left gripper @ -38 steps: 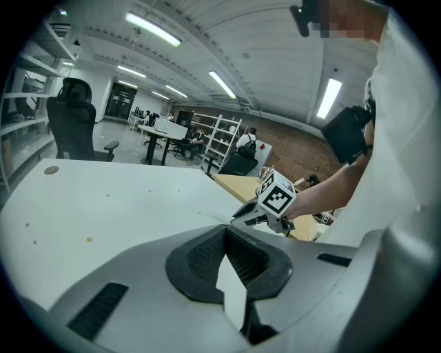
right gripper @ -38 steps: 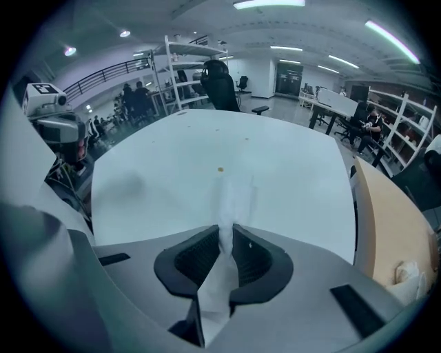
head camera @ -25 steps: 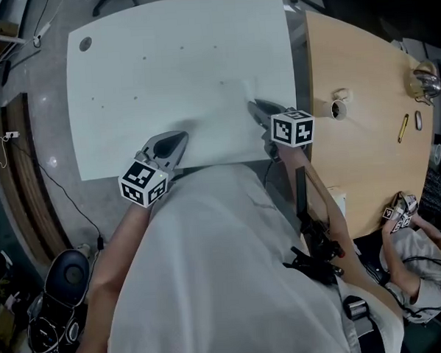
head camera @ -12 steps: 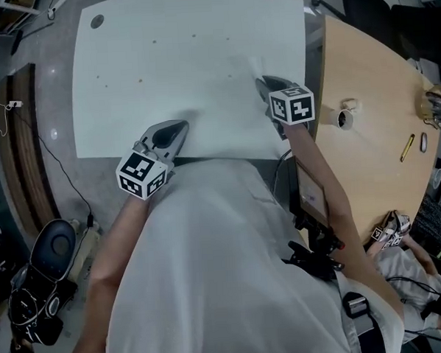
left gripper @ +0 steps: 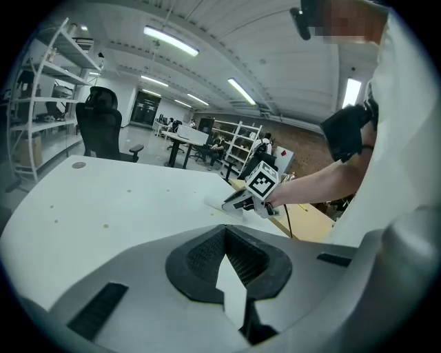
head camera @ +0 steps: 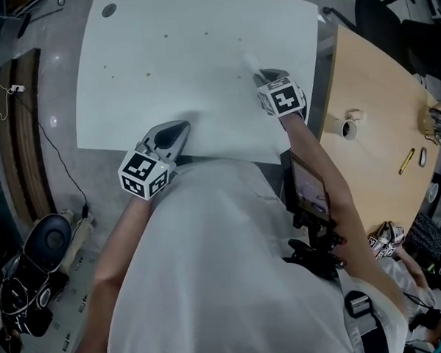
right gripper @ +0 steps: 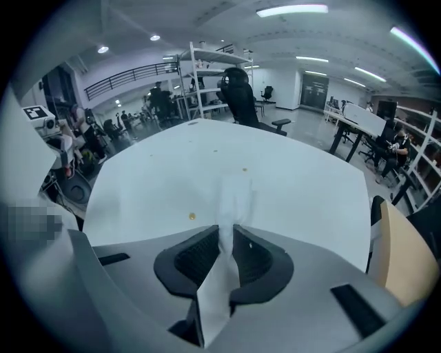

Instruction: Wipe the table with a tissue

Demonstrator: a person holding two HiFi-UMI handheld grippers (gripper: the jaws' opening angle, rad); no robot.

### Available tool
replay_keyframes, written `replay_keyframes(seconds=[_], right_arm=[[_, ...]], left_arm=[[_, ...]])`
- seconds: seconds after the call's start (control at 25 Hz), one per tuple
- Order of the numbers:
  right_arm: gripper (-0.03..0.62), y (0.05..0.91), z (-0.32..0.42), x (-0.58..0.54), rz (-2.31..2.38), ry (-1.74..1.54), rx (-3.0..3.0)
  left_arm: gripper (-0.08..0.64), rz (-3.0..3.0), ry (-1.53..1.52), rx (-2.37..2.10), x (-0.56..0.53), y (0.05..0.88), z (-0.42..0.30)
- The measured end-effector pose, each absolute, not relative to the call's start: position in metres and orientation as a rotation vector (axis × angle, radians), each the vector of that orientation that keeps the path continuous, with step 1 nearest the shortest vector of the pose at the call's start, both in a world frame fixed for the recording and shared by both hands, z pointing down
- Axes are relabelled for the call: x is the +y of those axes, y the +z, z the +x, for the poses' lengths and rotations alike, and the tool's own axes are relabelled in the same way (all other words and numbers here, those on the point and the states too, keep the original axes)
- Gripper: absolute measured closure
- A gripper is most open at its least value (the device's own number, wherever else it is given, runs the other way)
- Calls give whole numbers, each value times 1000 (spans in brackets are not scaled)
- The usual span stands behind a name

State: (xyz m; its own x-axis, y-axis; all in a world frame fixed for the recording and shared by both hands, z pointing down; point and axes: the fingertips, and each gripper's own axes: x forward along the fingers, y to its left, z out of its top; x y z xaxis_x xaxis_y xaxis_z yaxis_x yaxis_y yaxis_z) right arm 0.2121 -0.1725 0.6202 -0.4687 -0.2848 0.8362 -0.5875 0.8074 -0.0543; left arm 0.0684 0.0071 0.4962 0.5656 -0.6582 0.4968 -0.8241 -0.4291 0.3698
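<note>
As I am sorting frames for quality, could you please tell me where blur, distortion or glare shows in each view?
Head view: sharp, though the white table bows slightly at its edges. Right gripper view: fisheye with dark corners; the tissue beyond the jaws is smeared. Left gripper view: the same fisheye, with bright strip lights overhead.

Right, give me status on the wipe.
Right tongs shut on tissue, its end on table. Left tongs shut, empty, at near edge. Only small specks ahead.
</note>
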Motion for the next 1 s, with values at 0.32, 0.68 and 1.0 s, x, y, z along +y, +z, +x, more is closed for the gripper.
replay_keyframes(seconds=[0.32,0.68,1.0], right_arm=[[526,623,202,-165,729,344,-2002],[529,624,177,-150,694,238,-1976],[529,624,146,-124,689,253,-2014]], left_arm=[[555,2234,361,-1128,8,501,53],[555,2249,368,-1085,7,506,30],[555,2257,374,-1061,5,508,27]])
